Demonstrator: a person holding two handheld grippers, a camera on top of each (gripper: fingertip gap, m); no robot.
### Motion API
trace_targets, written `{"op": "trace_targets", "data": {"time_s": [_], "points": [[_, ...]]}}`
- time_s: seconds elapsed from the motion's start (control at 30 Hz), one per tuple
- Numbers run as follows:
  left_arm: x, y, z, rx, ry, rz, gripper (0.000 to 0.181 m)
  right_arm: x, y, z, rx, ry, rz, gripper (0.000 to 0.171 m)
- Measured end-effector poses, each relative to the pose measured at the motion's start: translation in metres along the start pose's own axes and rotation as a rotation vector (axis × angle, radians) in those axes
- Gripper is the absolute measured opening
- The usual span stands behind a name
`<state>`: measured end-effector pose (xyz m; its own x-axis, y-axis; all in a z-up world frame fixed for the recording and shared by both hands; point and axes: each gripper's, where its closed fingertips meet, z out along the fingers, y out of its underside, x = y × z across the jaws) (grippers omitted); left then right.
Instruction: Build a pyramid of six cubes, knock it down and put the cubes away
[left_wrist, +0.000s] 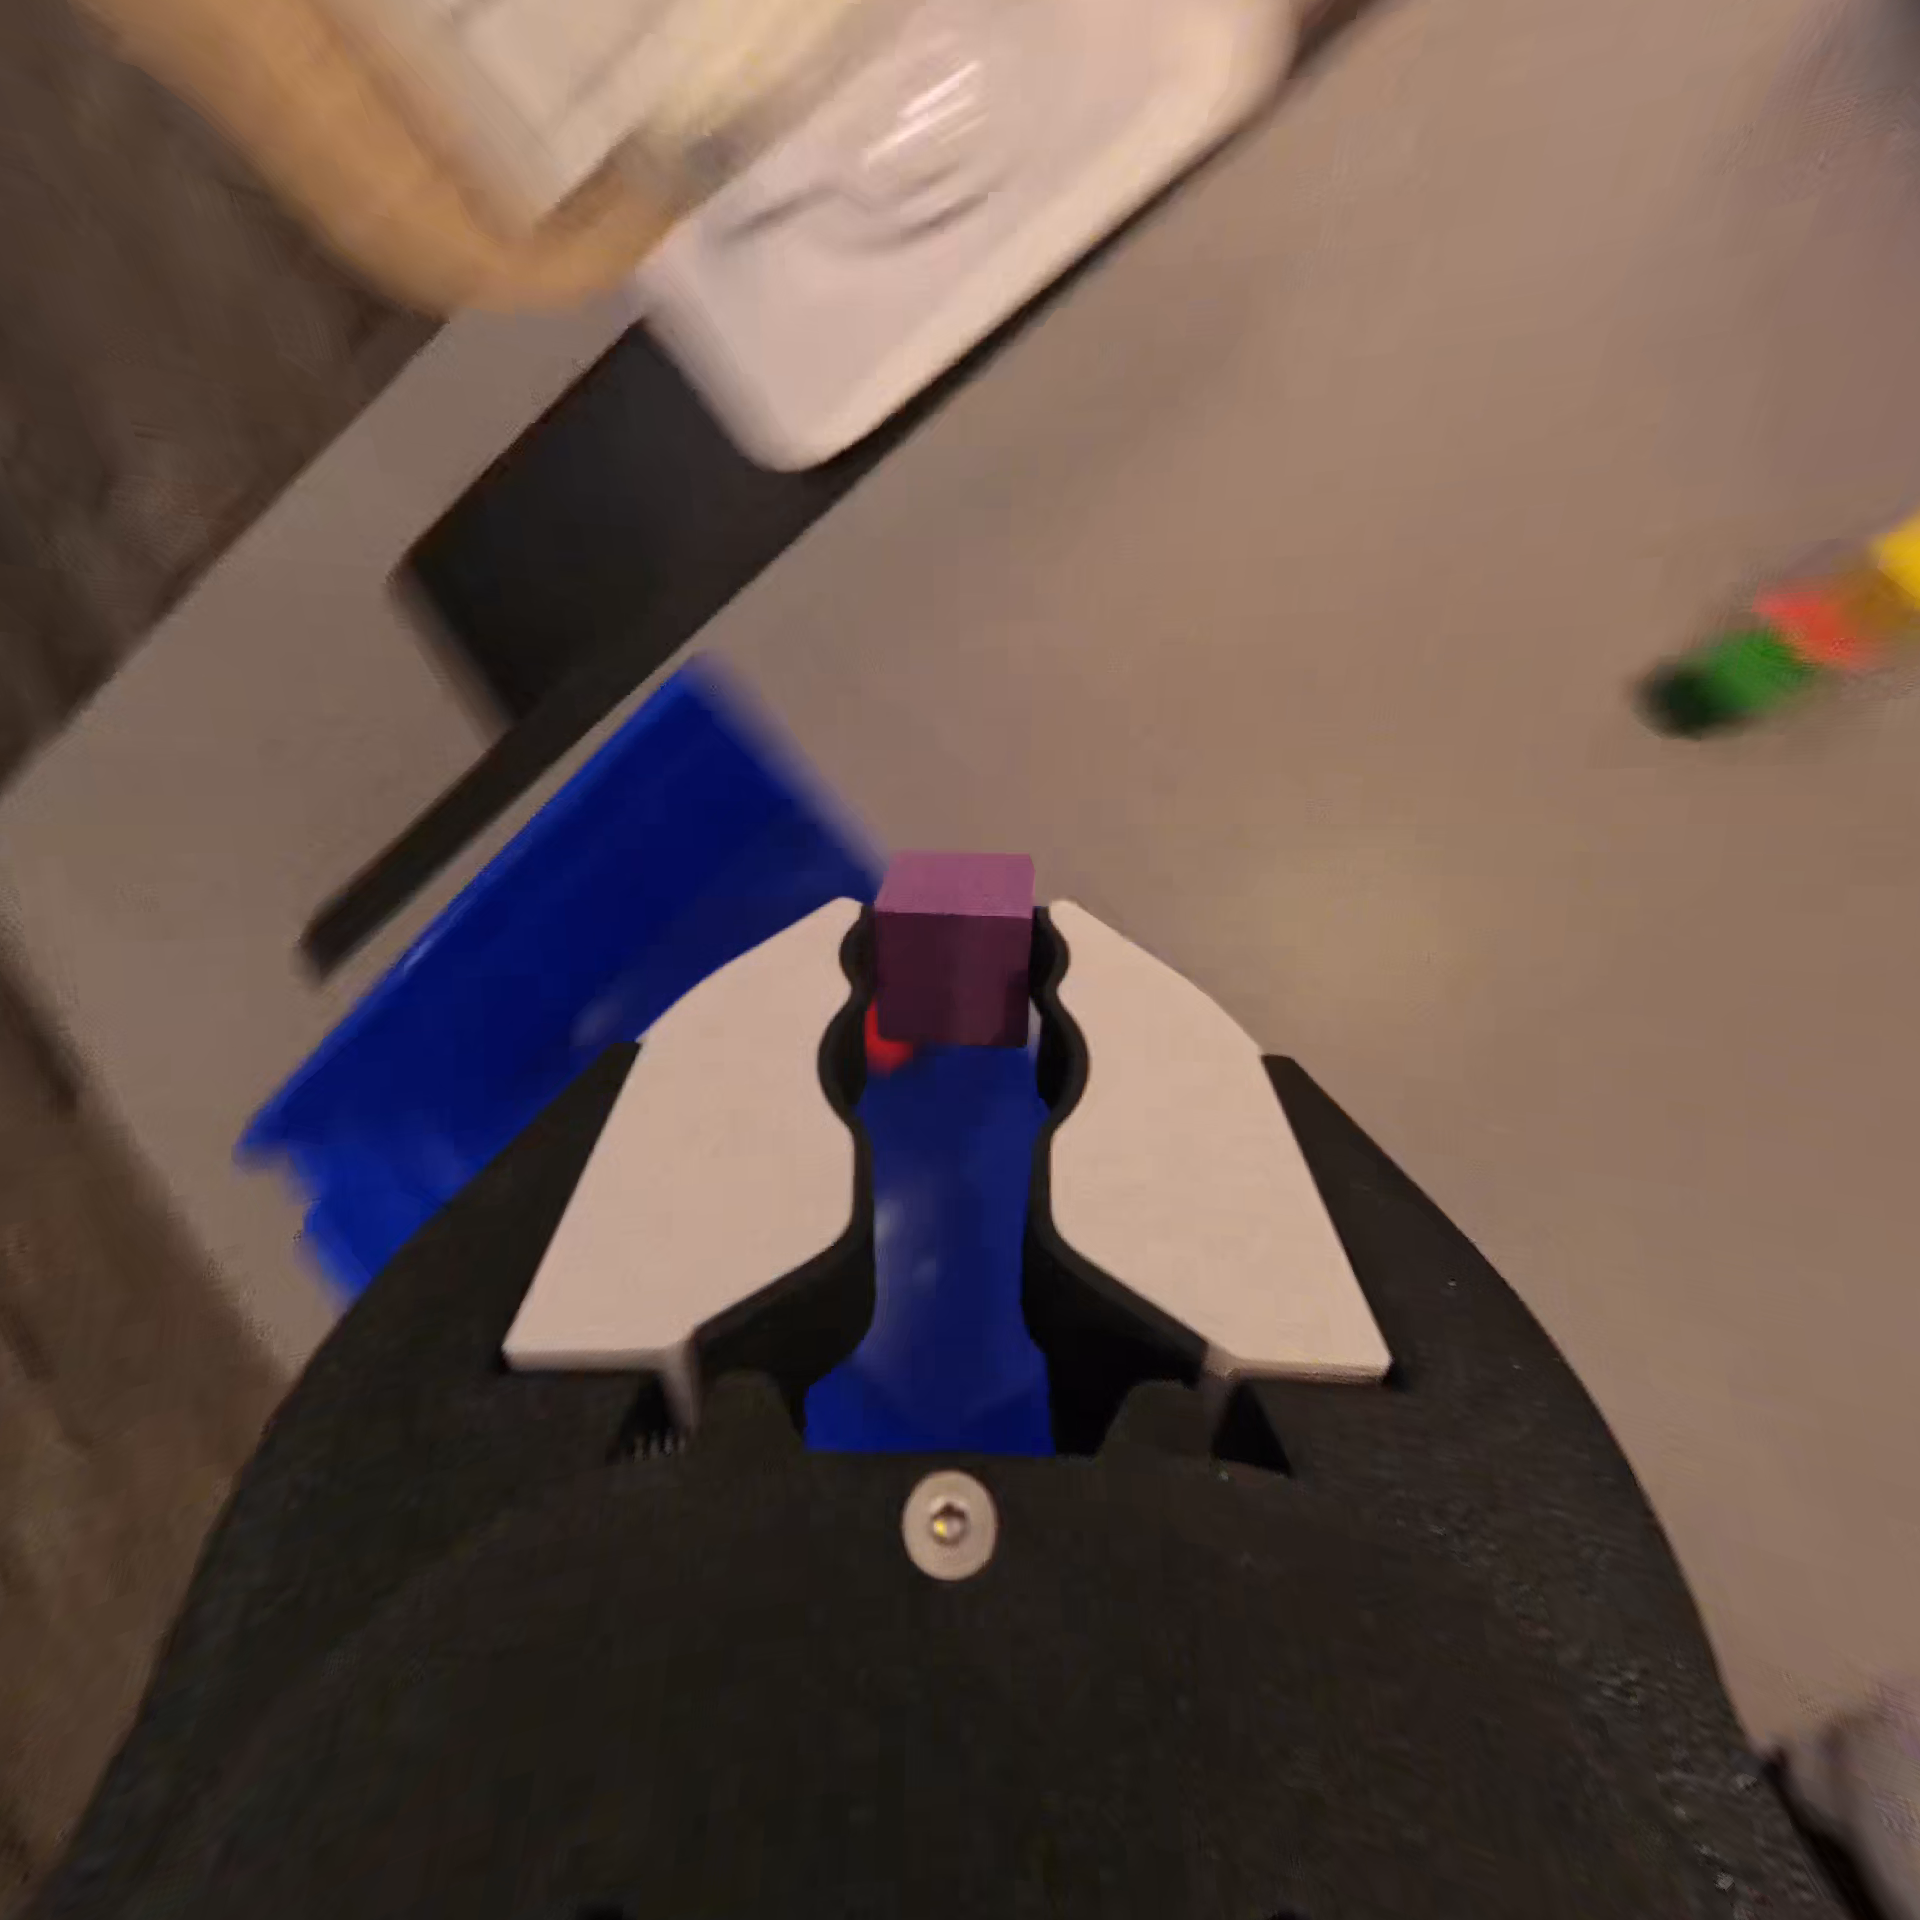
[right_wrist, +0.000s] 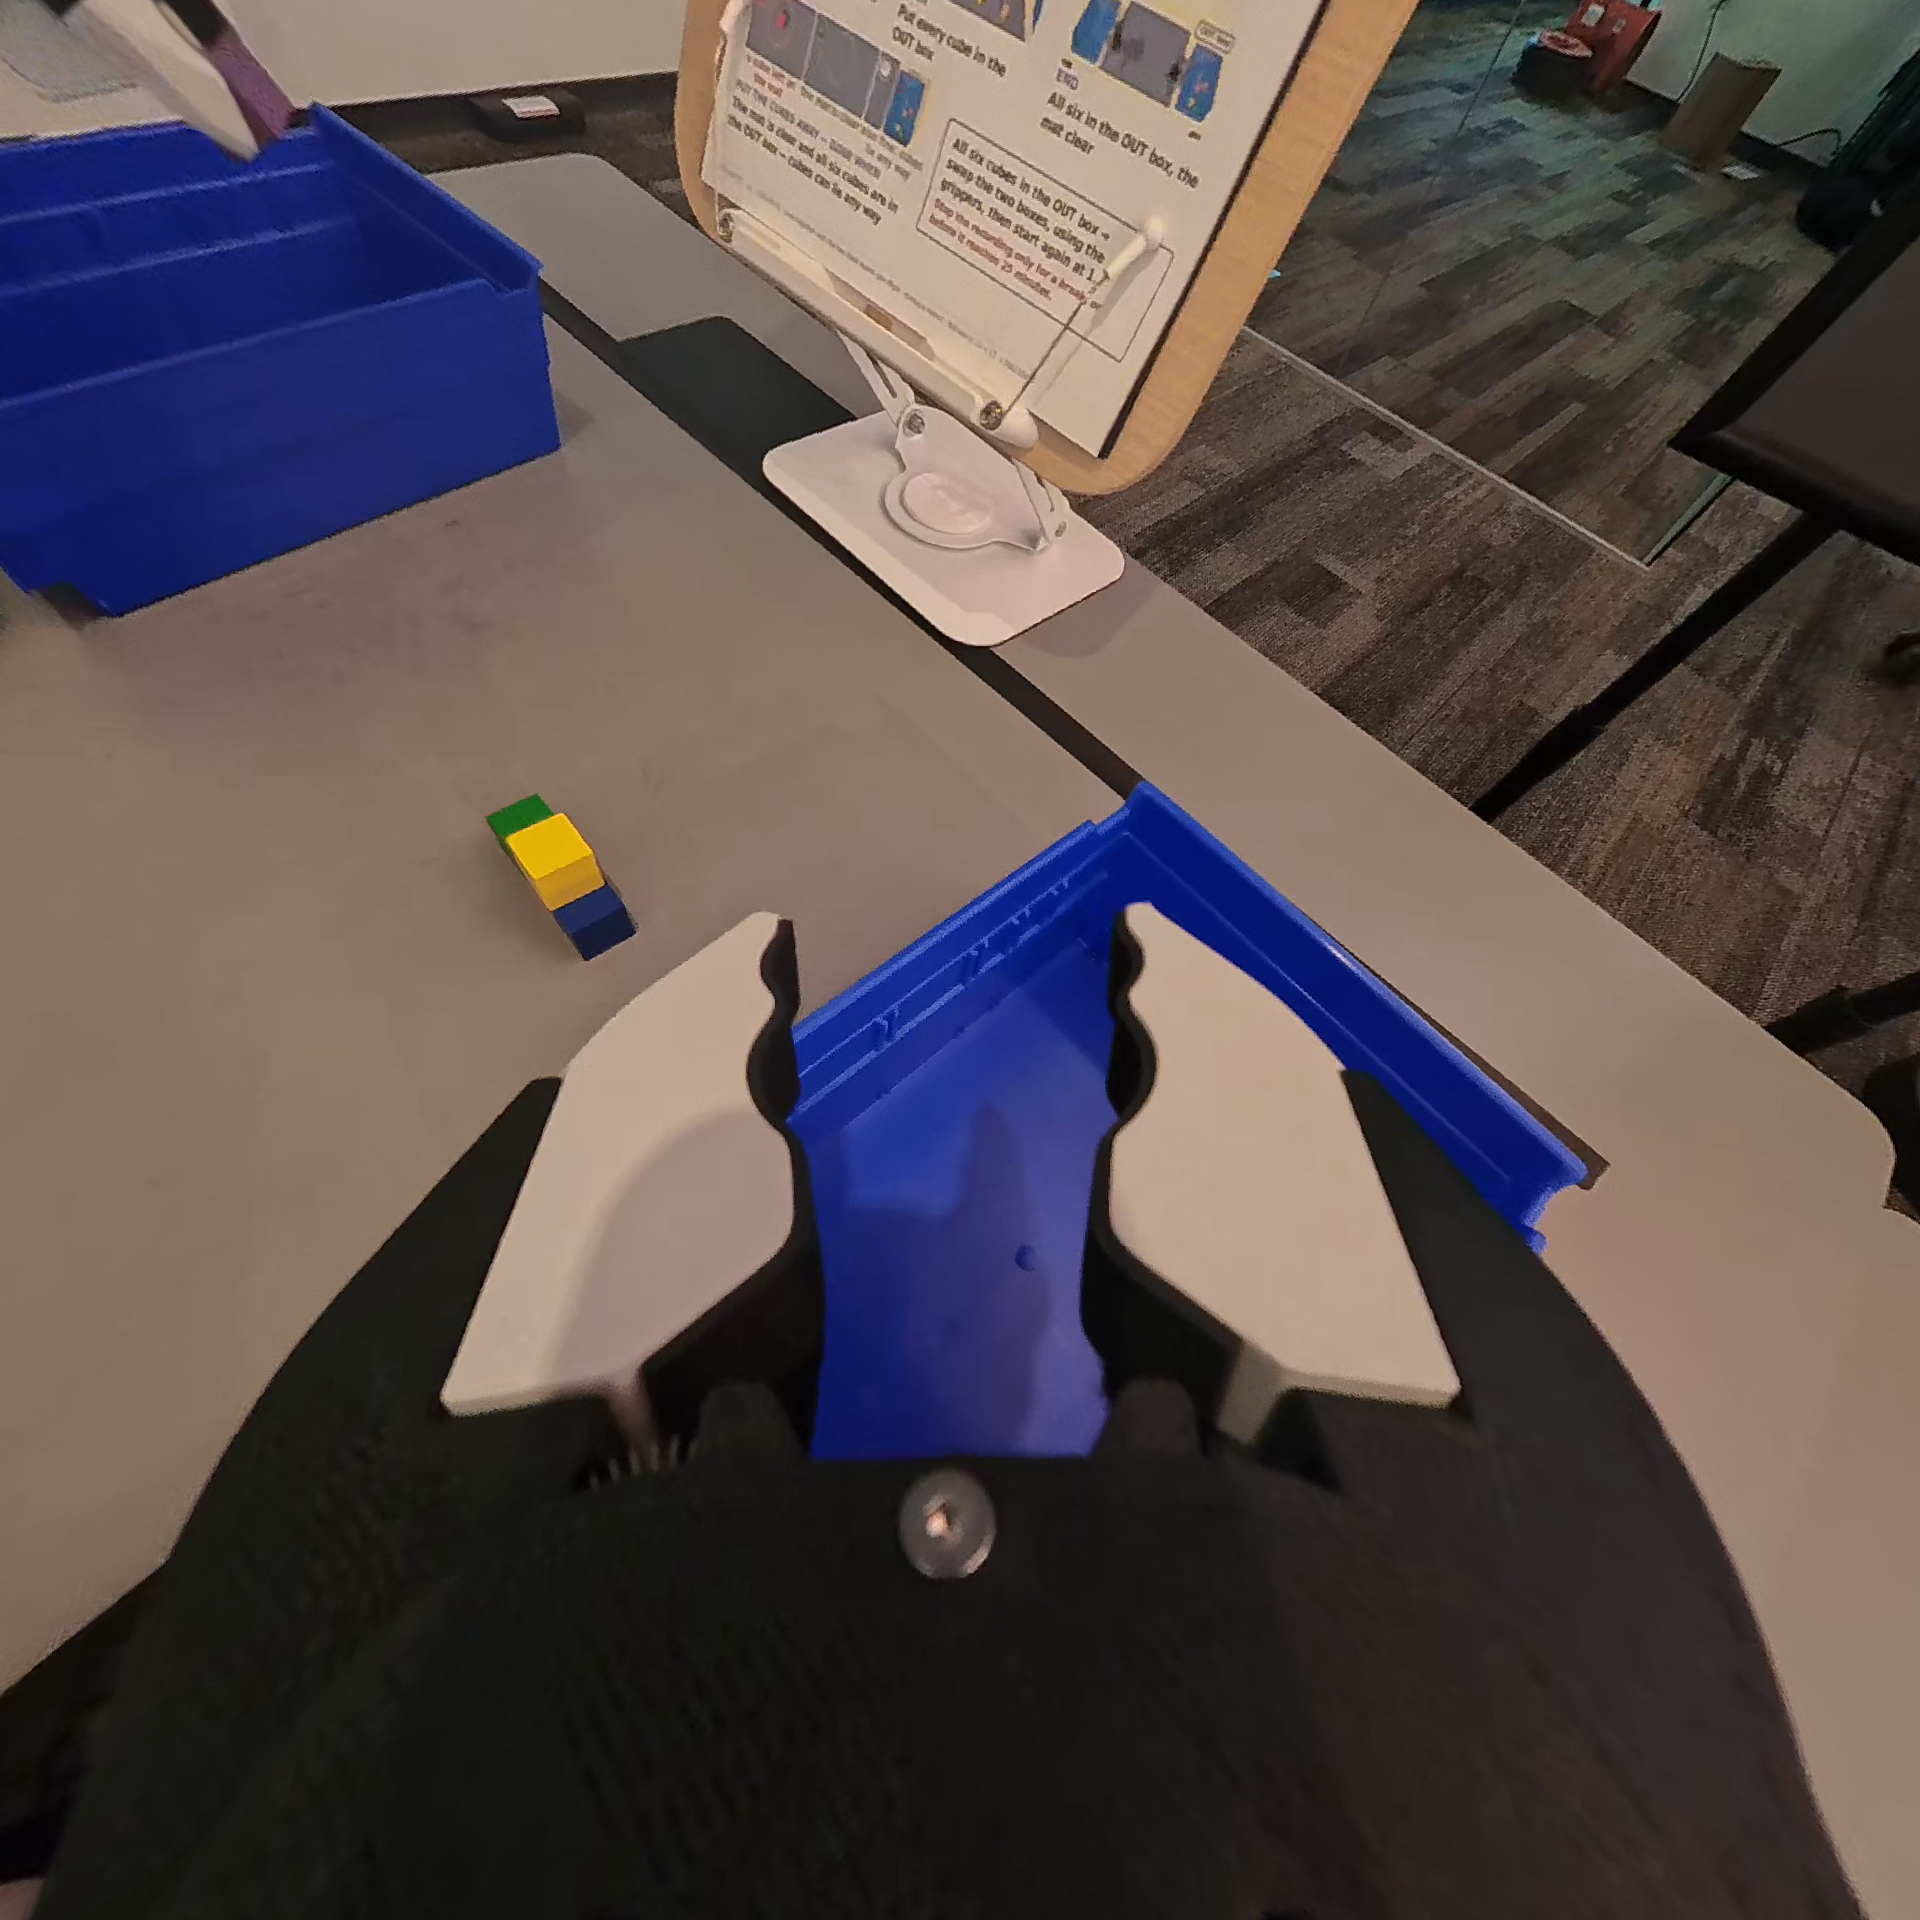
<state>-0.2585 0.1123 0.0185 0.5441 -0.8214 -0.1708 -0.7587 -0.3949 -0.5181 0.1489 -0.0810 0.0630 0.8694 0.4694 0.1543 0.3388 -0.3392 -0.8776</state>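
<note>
Above far blue bin: left gripper clamping purple cube. Well rightward on table: started cube stack. Right gripper wide, unloaded.

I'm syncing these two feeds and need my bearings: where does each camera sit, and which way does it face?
Left wrist view: rides the left gripper, looking along its fingers, which pinch a purple cube above a blue bin; motion-blurred.
Right wrist view: rides the right gripper, its open fingers over a second blue bin, facing across the grey table toward a document stand.
Shared: the small cube stack, the stand, the first bin and the left gripper's fingertips with the purple cube, top left in the right view.
</note>
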Motion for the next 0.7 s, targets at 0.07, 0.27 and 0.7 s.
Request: {"op": "trace_targets", "data": {"time_s": [0.07,0.27,0.7], "points": [[0.079,-0.024,0.005,0.021,0.157,0.24,0.029,-0.002,0.001,0.001,-0.005,-0.006,-0.005,0.059],[0.214,-0.022,0.07,-0.037,0.392,0.688,0.028,-0.005,0.006,0.003,-0.016,-0.031,-0.006,0.058],[0.251,-0.025,0.125,-0.163,0.447,0.863,0.028,-0.007,0.01,0.005,-0.033,-0.053,-0.006,0.058]]}}
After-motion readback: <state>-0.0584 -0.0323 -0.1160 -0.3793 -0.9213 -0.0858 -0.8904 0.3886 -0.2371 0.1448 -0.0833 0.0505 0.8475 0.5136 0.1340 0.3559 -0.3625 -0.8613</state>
